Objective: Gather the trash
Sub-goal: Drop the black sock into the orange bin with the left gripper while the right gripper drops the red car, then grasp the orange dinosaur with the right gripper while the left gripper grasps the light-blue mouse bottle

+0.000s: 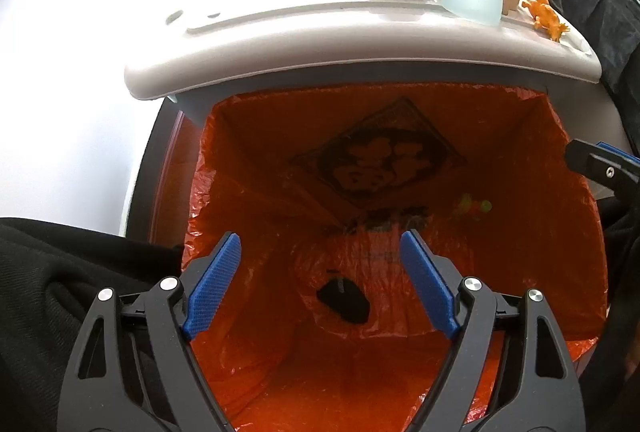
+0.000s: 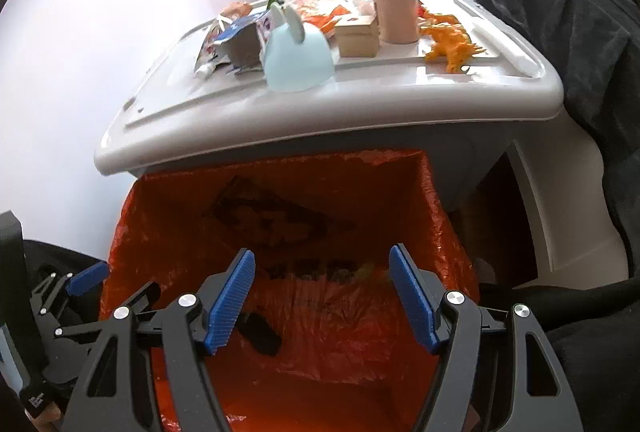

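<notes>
Left to right, as I read it:
- My left gripper (image 1: 320,280): fingers apart, empty, over the orange bin bag (image 1: 248,160).
- Dark item (image 1: 344,302): on the bag floor.
- My right gripper (image 2: 322,298): fingers apart, empty.
- Wrappers (image 2: 236,44): on the white lid (image 2: 360,104), beside the blue bowl (image 2: 298,60).

Risk: reaching up could knock the bowl or toy dinosaur (image 2: 450,46) into the bag.

Black left gripper (image 1: 320,244), blue ribbed pads (image 1: 212,292) (silver screws), black sleeve (image 1: 60,272).

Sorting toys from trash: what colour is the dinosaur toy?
Orange dinosaur toy; clearest in the right wrist view.
</notes>
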A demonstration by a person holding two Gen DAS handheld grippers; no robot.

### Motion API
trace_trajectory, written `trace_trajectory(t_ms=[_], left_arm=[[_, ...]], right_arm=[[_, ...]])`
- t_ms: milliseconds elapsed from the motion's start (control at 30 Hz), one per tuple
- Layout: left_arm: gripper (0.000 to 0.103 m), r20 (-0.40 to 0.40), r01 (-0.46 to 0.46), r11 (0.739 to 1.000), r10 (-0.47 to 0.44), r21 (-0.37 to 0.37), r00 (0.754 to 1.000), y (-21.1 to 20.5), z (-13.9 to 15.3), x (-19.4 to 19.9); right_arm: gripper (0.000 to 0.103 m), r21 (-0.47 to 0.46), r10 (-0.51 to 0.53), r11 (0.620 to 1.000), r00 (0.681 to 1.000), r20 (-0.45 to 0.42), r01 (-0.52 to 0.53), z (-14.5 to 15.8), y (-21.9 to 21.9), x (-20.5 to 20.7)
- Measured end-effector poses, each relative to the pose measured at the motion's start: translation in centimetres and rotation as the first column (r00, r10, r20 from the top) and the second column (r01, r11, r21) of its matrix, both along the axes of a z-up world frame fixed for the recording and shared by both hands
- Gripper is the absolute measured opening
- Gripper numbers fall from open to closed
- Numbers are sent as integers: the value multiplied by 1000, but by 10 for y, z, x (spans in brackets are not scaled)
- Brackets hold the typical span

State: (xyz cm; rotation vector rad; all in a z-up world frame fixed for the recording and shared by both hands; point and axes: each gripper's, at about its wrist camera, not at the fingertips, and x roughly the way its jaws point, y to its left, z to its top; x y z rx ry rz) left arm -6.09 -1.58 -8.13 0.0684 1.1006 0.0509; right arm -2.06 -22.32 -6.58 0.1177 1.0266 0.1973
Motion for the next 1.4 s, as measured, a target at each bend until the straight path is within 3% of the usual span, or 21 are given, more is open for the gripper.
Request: trace_trajectory(t_ms=[233,467,667,867,1000,1033,1167,1400], left_arm=[[80,31,6,1000,-5,-30,1000,0,7,-3],[80,68,13,999,-10,-44,998,-3,13,-4],[80,100,35,999,-31,-37,994,-8,17,-4],[80,126,84,996,-84,7,989,-19,17,-6],[80,131,112,993,-114,26,985,-25,16,-8],[80,132,118,993,-121,30,984,-26,15,-8],[80,126,124,991,-129,48,984,-28,13,-8],[80,155,115,992,-121,50,980,-28,20,-8]], right_arm=[[69,36,-55,998,997,55,53,25,-27,15],[71,-22,-176,983,972,155,182,63,-78,98],[71,-15,-238,970,961,139,243,40,-92,162],[72,-34,-252,965,958,136,259,12,-87,188],[75,-113,-228,961,954,193,252,1,-77,194],[73,-148,-211,958,953,216,246,-1,-72,194],[50,-181,-192,951,940,282,249,-2,-63,185],[49,-106,-232,958,938,257,266,3,-73,181]])
